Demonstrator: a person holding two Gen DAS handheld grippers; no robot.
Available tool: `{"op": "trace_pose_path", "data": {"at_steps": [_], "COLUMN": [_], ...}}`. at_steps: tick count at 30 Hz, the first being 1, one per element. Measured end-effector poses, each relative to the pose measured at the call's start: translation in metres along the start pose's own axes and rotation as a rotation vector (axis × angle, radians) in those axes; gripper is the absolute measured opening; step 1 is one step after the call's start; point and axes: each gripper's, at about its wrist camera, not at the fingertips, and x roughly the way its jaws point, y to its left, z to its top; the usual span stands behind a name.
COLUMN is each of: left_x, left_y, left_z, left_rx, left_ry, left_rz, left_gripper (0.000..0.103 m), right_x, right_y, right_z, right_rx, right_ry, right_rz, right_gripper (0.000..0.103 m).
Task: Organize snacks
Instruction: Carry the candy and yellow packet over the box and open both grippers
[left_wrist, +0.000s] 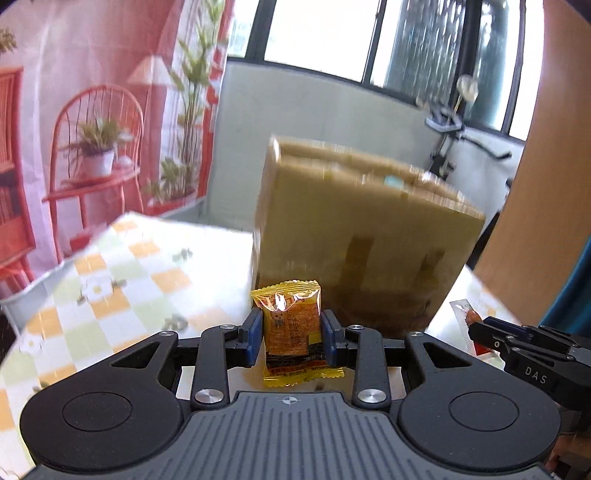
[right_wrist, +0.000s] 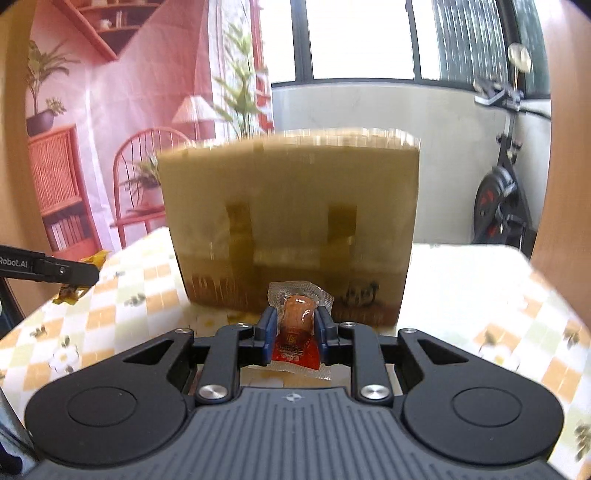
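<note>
cardboard box (right_wrist: 291, 221) on checked tablecloth (right_wrist: 480, 295), exercise bike (right_wrist: 498, 199) behind

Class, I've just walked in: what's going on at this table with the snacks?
A person holds tongs in each hand. The left tongs grip a yellow snack packet; the right tongs grip a clear and red snack packet. Both are held above the checked tablecloth, facing a cardboard box.

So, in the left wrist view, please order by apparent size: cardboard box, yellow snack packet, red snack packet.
1. cardboard box
2. yellow snack packet
3. red snack packet, partly hidden by the right gripper, so uncertain.
</note>
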Motion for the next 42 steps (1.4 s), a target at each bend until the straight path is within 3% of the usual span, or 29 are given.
{"op": "trace_pose_path", "data": {"at_steps": [9,15,27,37,38,39,41,42], "left_x": [-0.023,-0.01,0.079,0.151,0.156,0.16,0.162,0.161], "left_y": [-0.007,-0.019,-0.041,-0.056,-0.055,-0.052,-0.051,-0.049], "left_z": [0.056,0.086,0.135,0.143,0.143,0.142,0.14,0.139], "left_rx": [0.0,0.045,0.112,0.145,0.145,0.15,0.163,0.168], "left_ry": [-0.142,-0.198,-0.146,-0.074,-0.06,-0.048,-0.044,-0.051], "left_rz": [-0.001,-0.023,-0.093,-0.092,-0.1,-0.095,-0.045,-0.032], "left_gripper": [0.035,0.035,0.036,0.036,0.041,0.052,0.066,0.066], "right_x": [-0.02,-0.021,0.04,0.108,0.114,0.119,0.125,0.125], "right_y": [0.002,-0.002,-0.014,-0.038,-0.04,-0.043,-0.049,-0.051], "right_z": [0.049,0.082,0.135,0.151,0.151,0.15,0.148,0.147], "right_rx": [-0.027,-0.051,-0.088,-0.113,-0.108,-0.101,-0.074,-0.062], "right_ry": [-0.104,-0.154,-0.225,-0.153,-0.139,-0.126,-0.102,-0.102], "right_rz": [-0.004,0.004,-0.029,-0.063,-0.066,-0.07,-0.067,-0.068], "right_gripper": [0.024,0.024,0.024,0.024,0.024,0.025,0.026,0.031]}}
